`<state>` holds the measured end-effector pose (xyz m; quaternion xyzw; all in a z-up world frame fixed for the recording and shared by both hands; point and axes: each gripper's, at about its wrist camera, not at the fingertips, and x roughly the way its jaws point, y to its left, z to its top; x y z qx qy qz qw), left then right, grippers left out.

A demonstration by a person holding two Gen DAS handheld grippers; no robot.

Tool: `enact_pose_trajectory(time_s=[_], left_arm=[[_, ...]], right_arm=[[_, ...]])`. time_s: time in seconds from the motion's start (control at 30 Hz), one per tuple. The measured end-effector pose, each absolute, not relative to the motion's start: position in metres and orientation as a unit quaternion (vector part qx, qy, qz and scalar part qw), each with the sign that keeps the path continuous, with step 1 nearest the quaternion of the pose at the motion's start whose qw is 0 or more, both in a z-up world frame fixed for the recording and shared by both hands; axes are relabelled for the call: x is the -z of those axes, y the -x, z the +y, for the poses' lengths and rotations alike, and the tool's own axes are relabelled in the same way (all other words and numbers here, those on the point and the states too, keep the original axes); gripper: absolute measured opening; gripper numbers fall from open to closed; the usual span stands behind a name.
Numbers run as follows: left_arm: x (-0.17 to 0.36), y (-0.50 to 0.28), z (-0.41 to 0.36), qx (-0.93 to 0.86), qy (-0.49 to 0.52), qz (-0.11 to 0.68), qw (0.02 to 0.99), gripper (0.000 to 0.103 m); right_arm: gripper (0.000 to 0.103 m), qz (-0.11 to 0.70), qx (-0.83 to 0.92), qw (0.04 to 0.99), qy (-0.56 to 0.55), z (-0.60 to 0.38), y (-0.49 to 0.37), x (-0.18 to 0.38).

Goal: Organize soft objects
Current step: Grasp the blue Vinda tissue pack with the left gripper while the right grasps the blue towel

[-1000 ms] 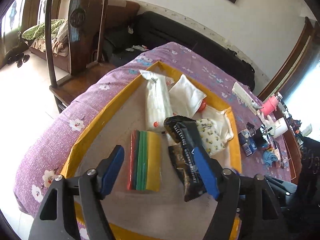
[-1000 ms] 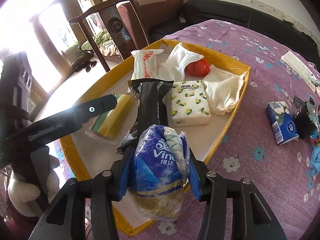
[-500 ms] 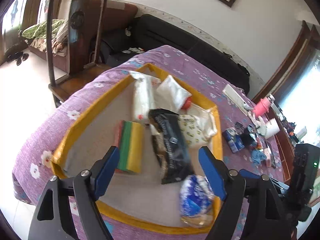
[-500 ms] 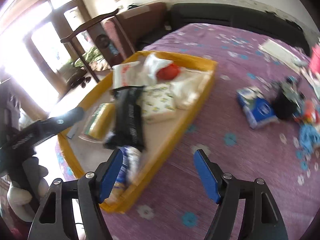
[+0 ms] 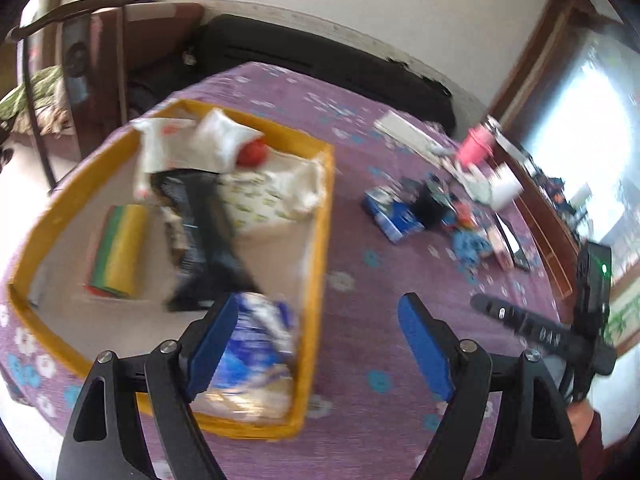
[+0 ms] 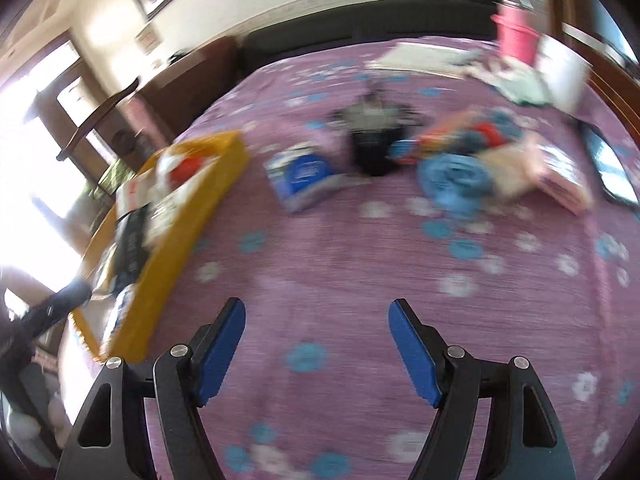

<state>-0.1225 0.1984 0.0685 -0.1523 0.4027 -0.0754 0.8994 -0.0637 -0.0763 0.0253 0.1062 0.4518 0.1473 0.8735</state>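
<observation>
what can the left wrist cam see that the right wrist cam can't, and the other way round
Only the left wrist view shows the inside of the yellow tray in full: the rainbow-striped pack, the long black packet and the blue and white tissue pack in the near corner. Only the right wrist view shows the rolled blue cloth clearly, with the dark tablet at the far right. Both show the blue tissue packet lying out on the purple floral cloth, the pink cup, and an open, empty gripper: left gripper, right gripper.
</observation>
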Motion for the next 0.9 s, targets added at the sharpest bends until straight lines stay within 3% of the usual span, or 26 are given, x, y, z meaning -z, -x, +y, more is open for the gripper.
enact_pose_trajectory(time_s=[0.4, 0.63, 0.9], left_arm=[[-0.060, 0.062, 0.105, 0.139, 0.075, 0.438, 0.885, 0.082], [-0.051, 0.015, 0.078, 0.149, 0.041, 0.454, 0.878, 0.082], [-0.032, -0.043, 0.076, 0.132, 0.069, 0.489, 0.859, 0.082]], right_arm=[[0.080, 0.431, -0.075, 0.887, -0.147, -0.155, 0.041, -0.022], [0.080, 0.394, -0.059, 0.913, -0.088, -0.142, 0.003, -0.030], [0.080, 0.378, -0.052, 0.925, 0.008, -0.104, -0.028, -0.014]])
